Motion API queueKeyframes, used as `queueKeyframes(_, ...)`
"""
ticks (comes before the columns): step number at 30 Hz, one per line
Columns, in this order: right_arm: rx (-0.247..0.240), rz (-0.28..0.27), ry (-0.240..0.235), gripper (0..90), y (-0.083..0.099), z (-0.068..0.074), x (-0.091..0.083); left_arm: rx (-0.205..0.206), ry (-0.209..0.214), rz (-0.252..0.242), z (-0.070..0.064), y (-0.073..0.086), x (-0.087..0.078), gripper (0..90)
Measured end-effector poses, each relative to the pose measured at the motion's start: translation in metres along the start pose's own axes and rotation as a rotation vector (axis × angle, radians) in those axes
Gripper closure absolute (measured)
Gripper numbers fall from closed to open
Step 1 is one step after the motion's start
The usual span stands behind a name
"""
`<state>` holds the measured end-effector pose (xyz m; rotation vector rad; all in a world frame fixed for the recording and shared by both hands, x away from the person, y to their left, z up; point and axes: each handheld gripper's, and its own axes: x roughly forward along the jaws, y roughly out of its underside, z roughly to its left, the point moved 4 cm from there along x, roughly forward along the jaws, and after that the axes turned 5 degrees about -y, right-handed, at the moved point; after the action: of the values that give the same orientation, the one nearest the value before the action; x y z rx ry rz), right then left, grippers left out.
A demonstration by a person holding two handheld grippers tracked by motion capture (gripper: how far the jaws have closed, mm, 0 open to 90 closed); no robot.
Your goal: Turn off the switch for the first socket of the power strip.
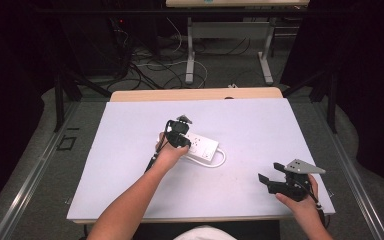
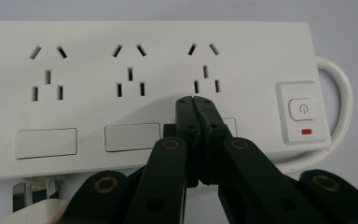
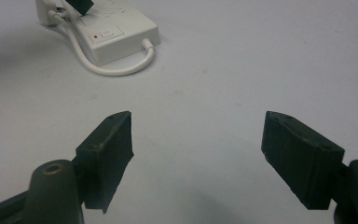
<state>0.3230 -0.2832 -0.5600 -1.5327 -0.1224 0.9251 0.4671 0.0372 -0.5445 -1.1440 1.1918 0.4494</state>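
1. One white plastic power strip (image 1: 201, 147) lies near the middle of the table, well apart from every edge.
2. Its face carries three socket groups (image 2: 129, 70) in a row.
3. Below them sit three blank rectangular cover plates (image 2: 46, 143), the third partly hidden.
4. One square power button (image 2: 302, 108) with one small red indicator light (image 2: 306, 131) sits at the strip's end.
5. One white cable (image 3: 116, 67) loops from that end.
6. Two black two-jaw grippers: the left gripper (image 1: 178, 134) and the right gripper (image 1: 274, 175).
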Motion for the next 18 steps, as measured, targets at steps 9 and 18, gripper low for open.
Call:
queueKeyframes(9,0.008,-0.001,0.000,24.0,-0.0001,0.0009,-0.0003,-0.005,0.002,0.004,0.0001,0.0001,0.0000,89.8)
queueKeyframes(18,0.009,-0.003,0.005,24.0,-0.0002,0.0009,-0.0002,-0.005,0.003,0.005,0.0002,0.0001,0.0000,89.8)
